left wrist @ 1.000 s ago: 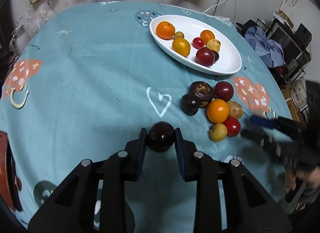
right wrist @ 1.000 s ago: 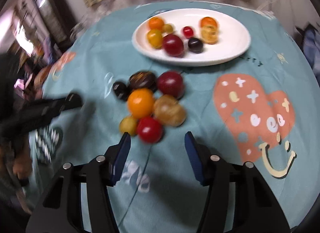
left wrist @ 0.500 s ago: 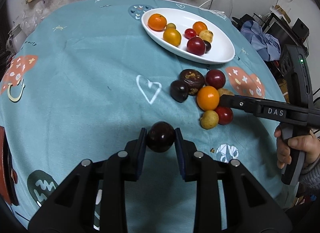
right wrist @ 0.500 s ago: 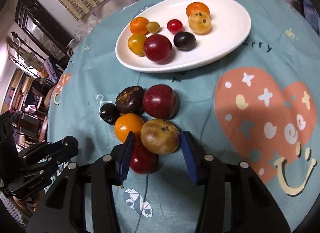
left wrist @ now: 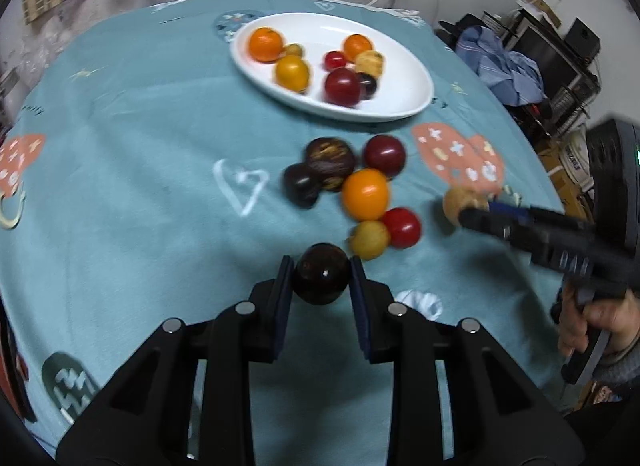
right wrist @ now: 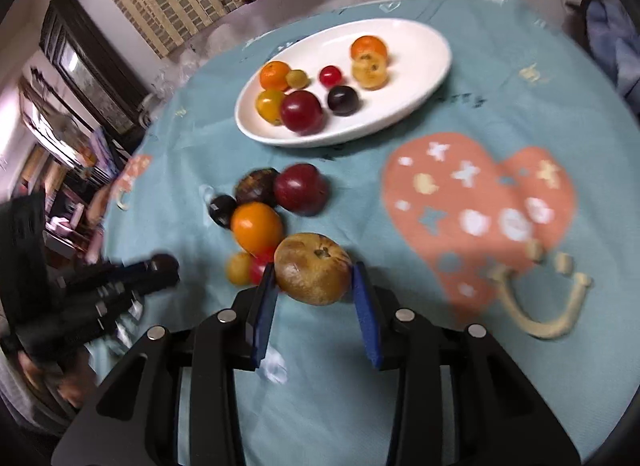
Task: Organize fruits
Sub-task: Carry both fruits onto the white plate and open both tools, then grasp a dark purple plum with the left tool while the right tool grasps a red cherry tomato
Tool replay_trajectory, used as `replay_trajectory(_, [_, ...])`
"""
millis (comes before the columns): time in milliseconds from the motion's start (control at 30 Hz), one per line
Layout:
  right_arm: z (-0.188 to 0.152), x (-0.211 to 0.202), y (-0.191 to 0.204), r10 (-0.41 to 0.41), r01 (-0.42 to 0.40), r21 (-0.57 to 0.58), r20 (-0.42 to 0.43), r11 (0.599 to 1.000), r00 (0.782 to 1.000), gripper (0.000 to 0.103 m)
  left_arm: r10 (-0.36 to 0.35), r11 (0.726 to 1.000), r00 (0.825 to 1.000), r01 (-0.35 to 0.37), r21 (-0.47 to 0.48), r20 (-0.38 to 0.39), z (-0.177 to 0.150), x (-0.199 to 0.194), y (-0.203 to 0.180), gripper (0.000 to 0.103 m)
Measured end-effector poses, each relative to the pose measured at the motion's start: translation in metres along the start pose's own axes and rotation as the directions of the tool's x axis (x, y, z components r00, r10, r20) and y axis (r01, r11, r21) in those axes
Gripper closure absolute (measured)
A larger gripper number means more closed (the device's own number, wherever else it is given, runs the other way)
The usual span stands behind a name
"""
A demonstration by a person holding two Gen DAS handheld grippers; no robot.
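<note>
Both wrist cameras are looking steeply down along their tongs at the bench [left wrist: 120, 137] from close range, sharing the white plate [left wrist: 416, 77] (and loose fruit).

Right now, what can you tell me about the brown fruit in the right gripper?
The brown fruit is round and tan-brown with darker blotches, dull skin and a small dark dimple on top. It sits between the blue pads of the right gripper, whose jaws have just been closing and now press on its two sides. It is beside the small pile of loose fruits on the teal tablecloth. The left wrist view shows it apart from that pile.
</note>
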State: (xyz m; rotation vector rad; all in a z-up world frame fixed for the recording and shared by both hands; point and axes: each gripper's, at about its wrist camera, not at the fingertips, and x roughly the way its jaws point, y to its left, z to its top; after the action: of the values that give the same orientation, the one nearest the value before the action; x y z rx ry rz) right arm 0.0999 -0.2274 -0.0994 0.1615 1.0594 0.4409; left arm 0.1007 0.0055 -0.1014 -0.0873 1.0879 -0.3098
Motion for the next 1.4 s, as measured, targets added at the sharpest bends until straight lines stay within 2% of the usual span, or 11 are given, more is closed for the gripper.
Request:
replay_trajectory(167, [0.013, -0.016, -0.016, -0.040, 0.039, 0.015, 0.063, 0.999, 0.997, 0.065, -0.028, 0.998, 0.999, 0.027, 0.049, 0.037, 0.050, 0.012, -0.015, 0.075])
replay_trajectory(333, [0.068, -0.021, -0.025, -0.065, 0.068, -0.012, 0.163, 0.998, 0.985, 0.065, -0.021, 0.996, 0.995, 0.012, 0.091, 0.100, 0.130, 0.026, -0.020, 0.075])
replay_trajectory(500, [0.114, 0.002, -0.026, -0.094, 0.109, -0.061, 0.209, 0.992, 0.973, 0.065, 0.007, 0.995, 0.991, -0.020, 0.095, 0.135, 0.203, 0.053, -0.014, 0.075])
replay_trajectory(667, [0.131, 0.037, -0.029, -0.112, 0.132, -0.107, 0.178, 0.985, 0.978, 0.064, 0.031, 0.996, 0.994, -0.039, 0.075, 0.102, 0.239, 0.096, -0.009, 0.075])
replay_trajectory(767, [0.133, 0.057, -0.034, -0.121, 0.132, -0.084, 0.124, 0.988, 0.985, 0.064, 0.051, 0.997, 0.995, -0.055, 0.054, 0.086, 0.240, 0.112, -0.005, 0.066])
replay_trajectory(833, [0.131, 0.057, -0.036, -0.132, 0.141, -0.060, 0.137, 0.988, 0.982, 0.061, 0.051, 0.998, 0.994, -0.056, 0.042, 0.098, 0.239, 0.111, -0.002, 0.059])
replay_trajectory(867, [0.130, 0.053, -0.037, -0.124, 0.133, -0.053, 0.152, 0.990, 0.981, 0.040, 0.049, 0.998, 0.993, -0.053, 0.035, 0.105, 0.237, 0.108, 0.000, 0.057])
replay_trajectory(900, [0.128, 0.047, -0.036, -0.133, 0.143, -0.044, 0.185, 0.989, 0.974, 0.035, 0.042, 0.999, 0.993, -0.045, 0.025, 0.111, 0.234, 0.103, 0.003, 0.056])
replay_trajectory(967, [0.126, 0.037, -0.032, -0.120, 0.136, -0.055, 0.222, 0.989, 0.968, 0.035, 0.044, 0.999, 0.992, -0.044, 0.005, 0.118, 0.228, 0.092, 0.009, 0.048])
replay_trajectory(1167, [0.099, -0.002, -0.021, -0.083, 0.099, -0.051, 0.258, 0.994, 0.963, 0.035, 0.060, 0.998, 0.988, -0.058, -0.018, 0.142, 0.179, 0.043, 0.022, 0.048])
replay_trajectory(1400, [0.026, -0.022, -0.017, -0.061, 0.060, 0.010, 0.145, 0.998, 0.988, 0.035, 0.122, 0.992, 0.992, -0.123, 0.030, 0.045, 0.080, 0.027, 0.016, 0.049])
